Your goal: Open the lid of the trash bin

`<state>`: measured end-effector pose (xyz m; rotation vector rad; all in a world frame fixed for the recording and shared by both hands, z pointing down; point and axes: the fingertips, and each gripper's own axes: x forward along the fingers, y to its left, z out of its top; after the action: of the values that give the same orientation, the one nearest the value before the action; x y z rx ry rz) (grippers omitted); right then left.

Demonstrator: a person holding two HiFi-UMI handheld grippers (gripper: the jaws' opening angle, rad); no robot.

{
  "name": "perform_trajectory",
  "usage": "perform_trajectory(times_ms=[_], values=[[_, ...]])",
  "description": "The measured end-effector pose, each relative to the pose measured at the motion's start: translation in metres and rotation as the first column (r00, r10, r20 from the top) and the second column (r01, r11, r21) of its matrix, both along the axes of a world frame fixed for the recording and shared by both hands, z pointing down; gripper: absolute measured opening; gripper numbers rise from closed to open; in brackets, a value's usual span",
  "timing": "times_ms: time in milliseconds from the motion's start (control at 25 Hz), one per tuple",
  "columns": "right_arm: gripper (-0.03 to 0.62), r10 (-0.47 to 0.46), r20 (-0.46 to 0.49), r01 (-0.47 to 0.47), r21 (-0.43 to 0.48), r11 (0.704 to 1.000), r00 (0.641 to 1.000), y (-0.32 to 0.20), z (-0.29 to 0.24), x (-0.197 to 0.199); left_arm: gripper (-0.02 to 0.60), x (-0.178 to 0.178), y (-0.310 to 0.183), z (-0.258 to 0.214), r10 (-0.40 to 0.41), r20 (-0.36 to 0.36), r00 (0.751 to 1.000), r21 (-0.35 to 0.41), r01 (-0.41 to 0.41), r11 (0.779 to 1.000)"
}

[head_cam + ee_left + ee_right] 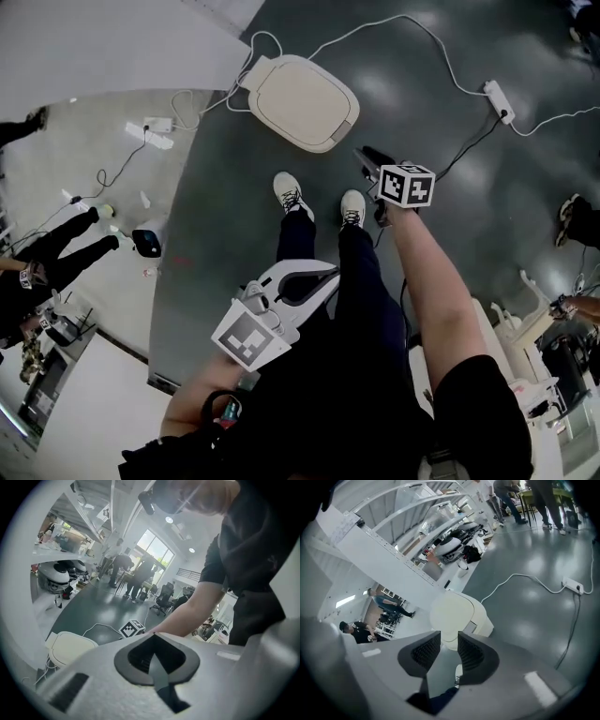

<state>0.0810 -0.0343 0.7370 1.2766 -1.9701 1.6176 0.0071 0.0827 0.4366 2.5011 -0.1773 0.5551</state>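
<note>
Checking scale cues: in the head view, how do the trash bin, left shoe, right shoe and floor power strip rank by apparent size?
1. trash bin, clearly largest.
2. left shoe and right shoe, nearly alike, so unranked.
3. power strip, smallest, though it lies farther from the camera.

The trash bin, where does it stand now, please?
In the head view, the trash bin stands on the dark floor, top centre, ahead of the person's shoes.
</note>
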Motion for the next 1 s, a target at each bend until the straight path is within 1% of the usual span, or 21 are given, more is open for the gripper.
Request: perform_trajectory(times_ms=[120,240,360,480,600,800,1000], values=[[0.129,0.058,0.002,-0.058,-0.052,0.997,0.998,-0.01,0.033,-0.003,0.002,-0.015,-0.007,0.02,-0.006,0.039,0.999,-0.018,0.007,1.0],[0.136,0.106,-0.001,-0.106,-0.091,0.99,0.994,-0.017,0.061,-0.001,0.002,-0.023,-0.004,0.037,-0.028,0.049,0.998,-0.052,0.031,0.998],[0.141,0.105,-0.009,-0.105,-0.12,0.987,0.994,-0.022,0.084,-0.005,0.002,-0.028,0.002,0.051,-0.037,0.055,0.998,-0.091,0.042,0.995],[0.141,0.123,-0.009,-0.124,-0.138,0.983,0.992,-0.026,0.097,-0.006,0.002,-0.032,0.007,0.058,-0.037,0.055,0.998,-0.114,0.043,0.993],[0.14,0.14,-0.015,-0.14,-0.152,0.978,0.99,-0.028,0.107,-0.008,0.002,-0.037,0.008,0.065,-0.042,0.054,0.998,-0.12,0.048,0.992],[0.138,0.139,-0.031,-0.142,-0.171,0.975,0.99,-0.03,0.123,-0.009,0.002,-0.045,0.005,0.076,-0.061,0.061,0.996,-0.135,0.069,0.988],[0.138,0.149,-0.069,-0.16,-0.2,0.967,0.986,-0.029,0.132,-0.007,0.002,-0.053,0.004,0.083,-0.078,0.063,0.995,-0.148,0.087,0.985]])
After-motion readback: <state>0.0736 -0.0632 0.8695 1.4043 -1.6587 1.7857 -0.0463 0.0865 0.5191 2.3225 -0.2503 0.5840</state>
